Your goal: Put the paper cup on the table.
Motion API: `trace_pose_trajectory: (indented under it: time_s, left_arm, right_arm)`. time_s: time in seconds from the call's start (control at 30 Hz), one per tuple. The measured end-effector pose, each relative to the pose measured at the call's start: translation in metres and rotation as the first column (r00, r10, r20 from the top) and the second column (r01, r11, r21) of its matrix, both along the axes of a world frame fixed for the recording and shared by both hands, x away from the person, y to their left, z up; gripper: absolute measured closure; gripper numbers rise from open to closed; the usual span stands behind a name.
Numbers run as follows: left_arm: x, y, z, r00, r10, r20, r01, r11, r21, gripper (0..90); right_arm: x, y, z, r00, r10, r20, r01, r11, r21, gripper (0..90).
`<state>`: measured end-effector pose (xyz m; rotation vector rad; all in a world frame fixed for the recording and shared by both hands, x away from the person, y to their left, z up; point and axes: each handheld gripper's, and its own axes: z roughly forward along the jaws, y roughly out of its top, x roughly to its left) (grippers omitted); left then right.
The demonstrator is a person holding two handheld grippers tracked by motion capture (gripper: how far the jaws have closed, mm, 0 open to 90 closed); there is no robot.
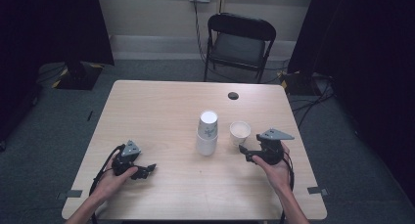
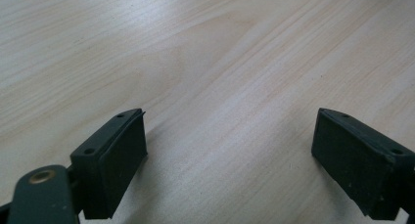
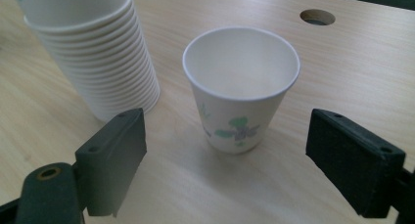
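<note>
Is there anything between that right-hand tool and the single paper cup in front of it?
Nothing visible. The right tool is open, with only bare table between its jaws and the single cup. The stack of cups stands off to one side, apart from it.

Left of the right gripper's (image 3: 226,158) jaws, the stack of paper cups (image 3: 93,48) runs off the top and left edges, so its top is cut away. The single cup (image 3: 241,87) between those jaws hides the worktop (image 3: 342,62) behind it, and its green print is too blurred to read. Both jaws' bases leave the bottom edge.
</note>
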<state>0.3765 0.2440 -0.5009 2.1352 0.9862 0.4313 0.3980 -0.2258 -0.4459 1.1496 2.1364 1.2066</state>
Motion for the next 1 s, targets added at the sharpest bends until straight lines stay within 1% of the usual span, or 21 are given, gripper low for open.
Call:
trace_pose_trajectory:
  time_s: [0.07,0.13,0.3,0.37,0.4,0.43,0.5,0.53,0.6,0.67,0.7,0.73,0.77,1.0]
  left_arm:
    - [0.000,0.000,0.000,1.0000,0.000,0.000,0.000,1.0000,0.000,12.4]
    - [0.000,0.000,0.000,1.0000,0.000,0.000,0.000,1.0000,0.000,12.4]
    - [-0.001,0.000,0.000,1.0000,0.009,-0.002,-0.009,1.0000,-0.001,12.4]
    - [-0.001,-0.001,0.000,0.9999,0.014,-0.002,-0.014,0.9999,-0.002,12.4]
    - [-0.001,0.000,0.000,0.9999,0.014,0.000,-0.014,0.9999,0.000,12.4]
    - [-0.002,-0.001,0.000,0.9998,0.018,-0.001,-0.018,0.9998,-0.001,12.4]
    - [-0.002,-0.001,0.000,0.9997,0.025,-0.001,-0.025,0.9997,-0.001,12.4]
    - [-0.002,-0.001,0.000,0.9996,0.027,-0.002,-0.027,0.9996,0.000,12.4]
    - [-0.003,-0.001,0.000,0.9994,0.035,-0.002,-0.035,0.9994,-0.001,12.4]
    - [-0.004,-0.002,0.000,0.9993,0.038,-0.002,-0.038,0.9993,0.001,12.4]
    - [-0.004,-0.002,0.000,0.9992,0.039,-0.002,-0.039,0.9992,0.001,12.4]
    - [-0.004,-0.002,0.000,0.9992,0.039,-0.003,-0.039,0.9992,-0.001,12.2]
    - [-0.004,-0.002,0.000,0.9992,0.039,-0.004,-0.039,0.9992,0.000,12.1]
    - [-0.004,-0.002,0.000,0.9992,0.039,-0.004,-0.039,0.9992,0.000,12.1]
  right_arm:
    - [-0.006,-0.002,-0.001,1.0000,0.001,-0.007,-0.001,1.000,0.005,14.8]
    - [-0.013,-0.004,-0.004,0.9999,0.004,-0.016,-0.004,1.000,-0.001,14.8]
    - [-0.027,-0.004,-0.018,0.9969,0.015,-0.077,-0.017,0.999,-0.027,14.9]
    - [-0.033,-0.001,-0.026,0.9949,0.026,-0.098,-0.030,0.999,-0.036,15.0]
    - [-0.036,0.003,-0.031,0.9924,0.032,-0.119,-0.040,0.997,-0.061,15.0]
    - [-0.039,0.005,-0.035,0.9919,0.040,-0.120,-0.049,0.996,-0.073,15.0]
    - [-0.044,0.008,-0.040,0.9913,0.036,-0.127,-0.046,0.996,-0.074,14.6]
    - [-0.045,0.012,-0.043,0.9900,0.043,-0.134,-0.055,0.994,-0.090,14.9]
    - [-0.047,0.016,-0.045,0.9923,0.037,-0.118,-0.052,0.991,-0.120,14.7]
    - [-0.048,0.017,-0.047,0.9933,0.027,-0.113,-0.041,0.991,-0.125,14.3]
    - [-0.048,0.018,-0.049,0.9927,0.024,-0.118,-0.039,0.990,-0.133,14.3]
    - [-0.049,0.019,-0.053,0.9907,0.026,-0.133,-0.046,0.987,-0.151,13.6]
    - [-0.049,0.019,-0.054,0.9910,0.026,-0.131,-0.045,0.989,-0.141,13.5]
    - [-0.050,0.019,-0.054,0.9912,0.015,-0.131,-0.034,0.990,-0.140,13.4]
